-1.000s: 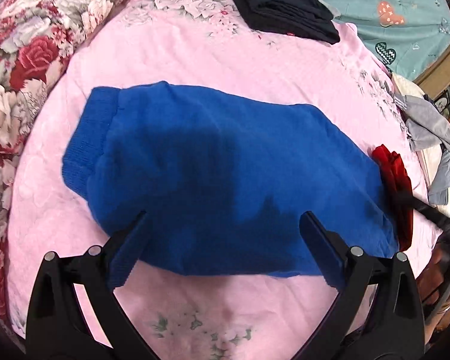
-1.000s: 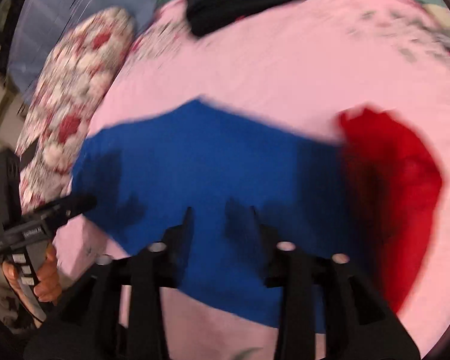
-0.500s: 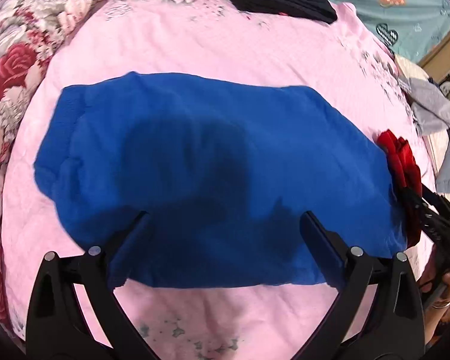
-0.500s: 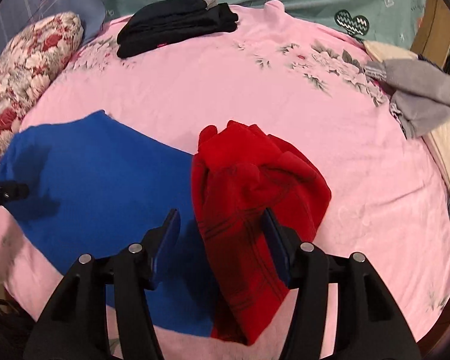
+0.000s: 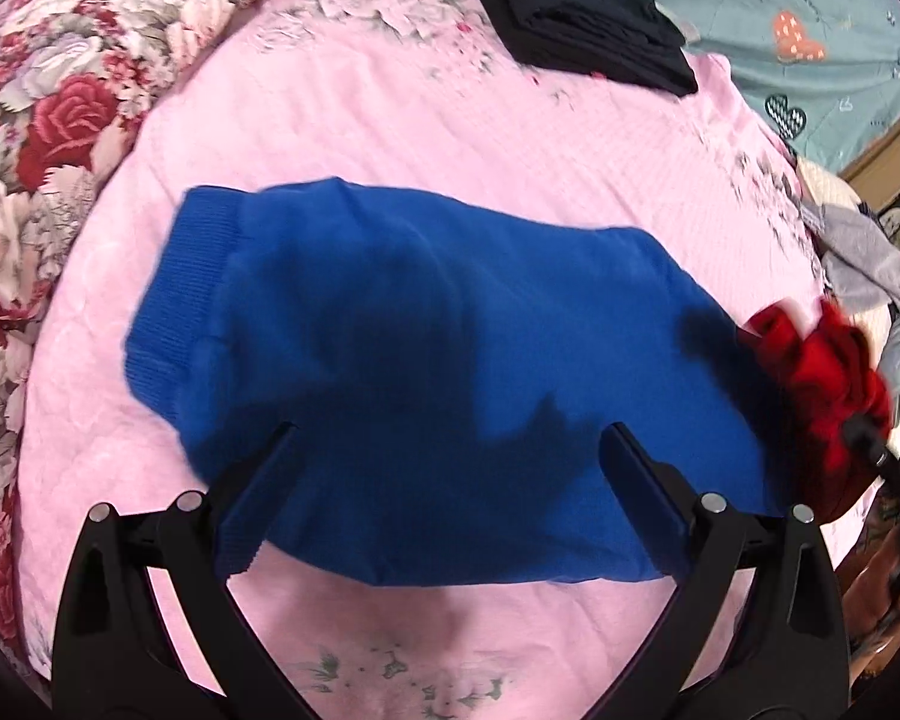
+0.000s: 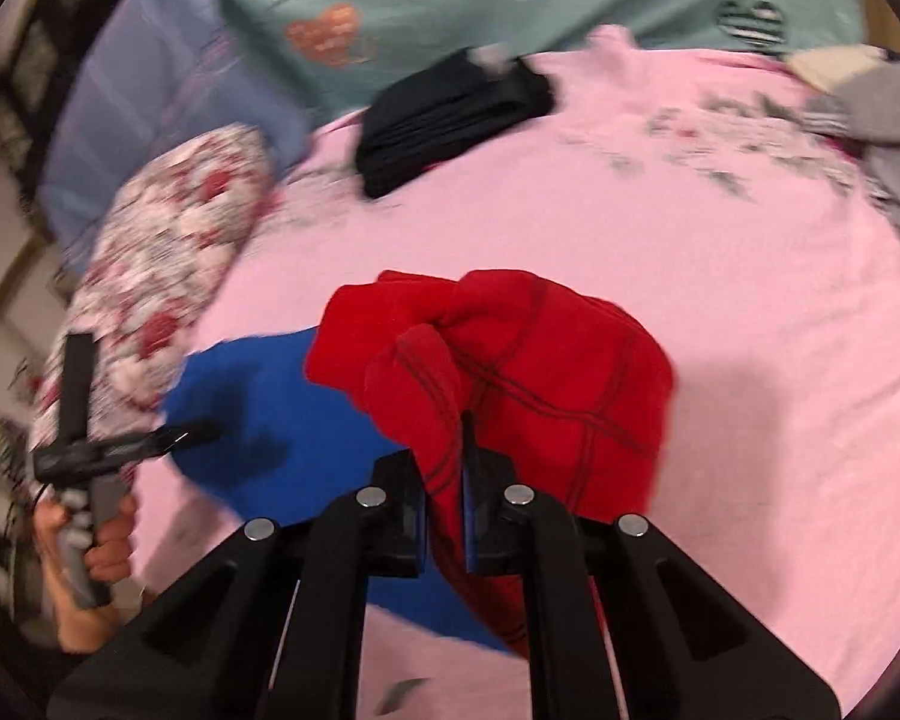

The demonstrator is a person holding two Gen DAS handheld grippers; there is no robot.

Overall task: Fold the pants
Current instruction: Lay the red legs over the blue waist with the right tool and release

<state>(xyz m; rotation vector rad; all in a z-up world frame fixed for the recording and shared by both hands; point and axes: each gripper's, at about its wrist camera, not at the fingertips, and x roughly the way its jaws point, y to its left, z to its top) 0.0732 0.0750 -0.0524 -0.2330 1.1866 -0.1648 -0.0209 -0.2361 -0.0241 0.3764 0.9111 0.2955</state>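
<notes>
Folded blue knit pants [image 5: 438,372] lie flat on the pink bed cover [image 5: 450,132]; they also show in the right wrist view [image 6: 258,420]. My left gripper [image 5: 450,468] is open and empty, hovering over their near edge. A crumpled red plaid garment [image 6: 510,372] lies at the blue pants' right end, seen too in the left wrist view [image 5: 828,396]. My right gripper [image 6: 447,480] is shut on a fold of the red garment. My left gripper also shows at the left of the right wrist view [image 6: 168,441].
A folded black garment [image 5: 594,54] lies at the far side of the bed [image 6: 450,120]. A floral pillow [image 5: 48,120] lies at the left. Grey clothes [image 5: 864,264] are piled at the right edge. A teal heart-print sheet [image 5: 810,12] is behind.
My right gripper has closed on the red garment, bunching it up. My left gripper has pulled back a little from the blue pants and stays open.
</notes>
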